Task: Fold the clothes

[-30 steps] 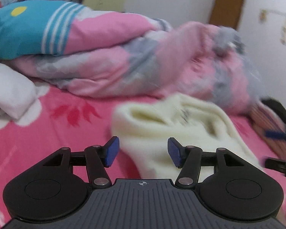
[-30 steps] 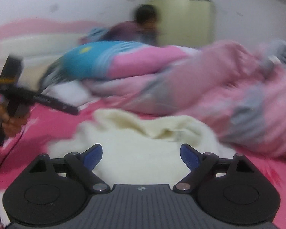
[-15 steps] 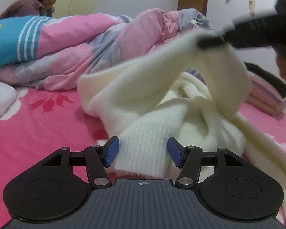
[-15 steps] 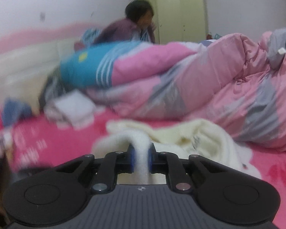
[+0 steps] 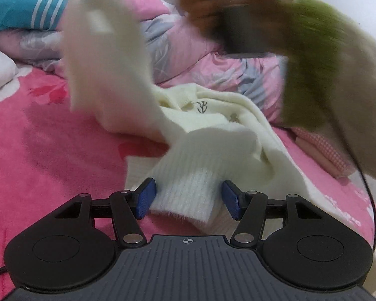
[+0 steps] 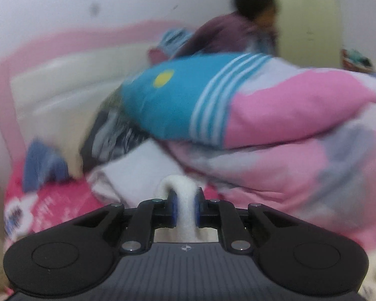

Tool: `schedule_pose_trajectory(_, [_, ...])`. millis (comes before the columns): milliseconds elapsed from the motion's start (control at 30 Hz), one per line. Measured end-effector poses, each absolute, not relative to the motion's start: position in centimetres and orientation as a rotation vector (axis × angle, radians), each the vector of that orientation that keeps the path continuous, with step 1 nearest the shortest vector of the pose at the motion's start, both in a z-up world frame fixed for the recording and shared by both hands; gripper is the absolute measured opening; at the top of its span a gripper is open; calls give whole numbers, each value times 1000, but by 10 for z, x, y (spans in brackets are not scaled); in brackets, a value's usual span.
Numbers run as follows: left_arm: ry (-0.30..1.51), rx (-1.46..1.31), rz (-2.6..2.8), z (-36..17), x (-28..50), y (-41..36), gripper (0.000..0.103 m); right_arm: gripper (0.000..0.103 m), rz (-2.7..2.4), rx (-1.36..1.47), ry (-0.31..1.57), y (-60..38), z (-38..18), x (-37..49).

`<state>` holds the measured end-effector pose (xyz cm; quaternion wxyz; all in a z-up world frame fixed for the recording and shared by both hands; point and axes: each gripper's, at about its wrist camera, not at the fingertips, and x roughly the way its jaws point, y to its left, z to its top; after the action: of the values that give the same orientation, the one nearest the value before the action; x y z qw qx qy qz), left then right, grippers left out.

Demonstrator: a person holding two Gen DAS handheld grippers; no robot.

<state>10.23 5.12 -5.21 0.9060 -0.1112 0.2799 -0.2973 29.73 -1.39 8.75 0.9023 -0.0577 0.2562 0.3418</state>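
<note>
A cream knit sweater lies crumpled on the pink bed sheet. Its ribbed cuff sits between the blue pads of my left gripper, which stands open; the left pad touches the knit and the right pad is just clear of it. My right gripper is shut on a pinched fold of the sweater. In the left wrist view that gripper is a dark blur at the top, holding a lifted flap of sweater high on the left. Behind it are a hand and a green sleeve.
A heaped pink and grey duvet and a teal striped pillow fill the back of the bed. Folded white cloth lies at the left, a pink checked item at the right. A person is behind the pillow.
My right gripper closed on the sweater and swept it up and to the left. My left gripper sank toward the sheet, and the ribbed cuff now lies between its jaws.
</note>
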Motion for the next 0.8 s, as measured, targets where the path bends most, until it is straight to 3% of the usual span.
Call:
schedule_pose_trajectory(133, [592, -243, -619, -54, 105, 52, 59, 18, 705, -356, 635, 46, 31, 314])
schedule_pose_trajectory(200, [595, -244, -620, -55, 106, 52, 59, 41, 675, -398, 677, 57, 16, 319])
schedule_pose_trajectory(300, [590, -234, -617, -54, 104, 50, 59, 62, 642, -369, 675, 52, 23, 312])
schedule_pose_trajectory(400, [586, -228, -614, -54, 104, 49, 59, 70, 616, -297, 607, 22, 55, 291])
schedule_pose_trajectory(667, [578, -233, -607, -58, 106, 51, 60, 93, 444, 96, 477, -170, 141, 184])
schedule_pose_trajectory(800, [577, -245, -603, -59, 107, 50, 61, 101, 268, 134, 597, -245, 109, 115])
